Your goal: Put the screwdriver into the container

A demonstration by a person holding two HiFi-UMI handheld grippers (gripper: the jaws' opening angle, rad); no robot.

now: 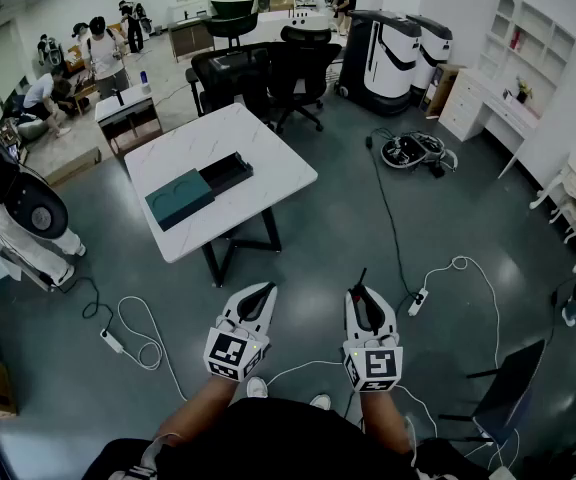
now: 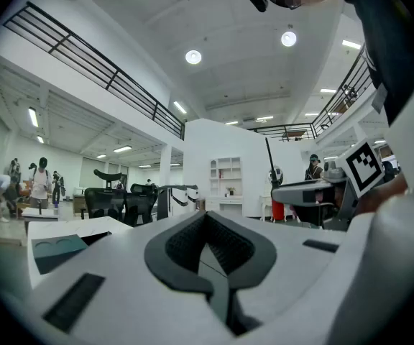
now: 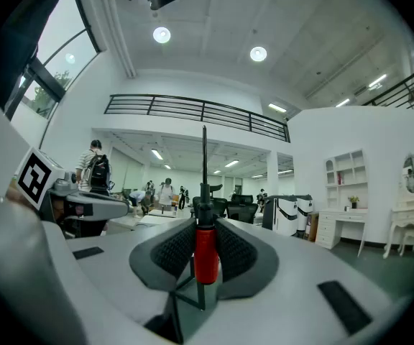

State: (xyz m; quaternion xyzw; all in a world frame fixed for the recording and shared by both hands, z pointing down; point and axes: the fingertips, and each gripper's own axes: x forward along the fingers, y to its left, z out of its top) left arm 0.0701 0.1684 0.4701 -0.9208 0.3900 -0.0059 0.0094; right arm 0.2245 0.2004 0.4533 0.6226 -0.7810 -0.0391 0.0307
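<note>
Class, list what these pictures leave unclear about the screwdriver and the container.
Inside the container: head view, too small and distant.
Tip type of the screwdriver: right gripper view, too thin.
Its handle: head view, hidden inside the right gripper.

The screwdriver (image 3: 205, 256) had a red handle, a black collar and a thin dark shaft. It stood clamped by the handle between the fingers (image 3: 165, 254) of the right gripper (image 1: 365, 299), its shaft pointing out ahead of them. The container (image 1: 198, 187), a teal case with a black open tray at its far end, lay flat on the white bench (image 1: 268, 153), well apart from the screwdriver.
</note>
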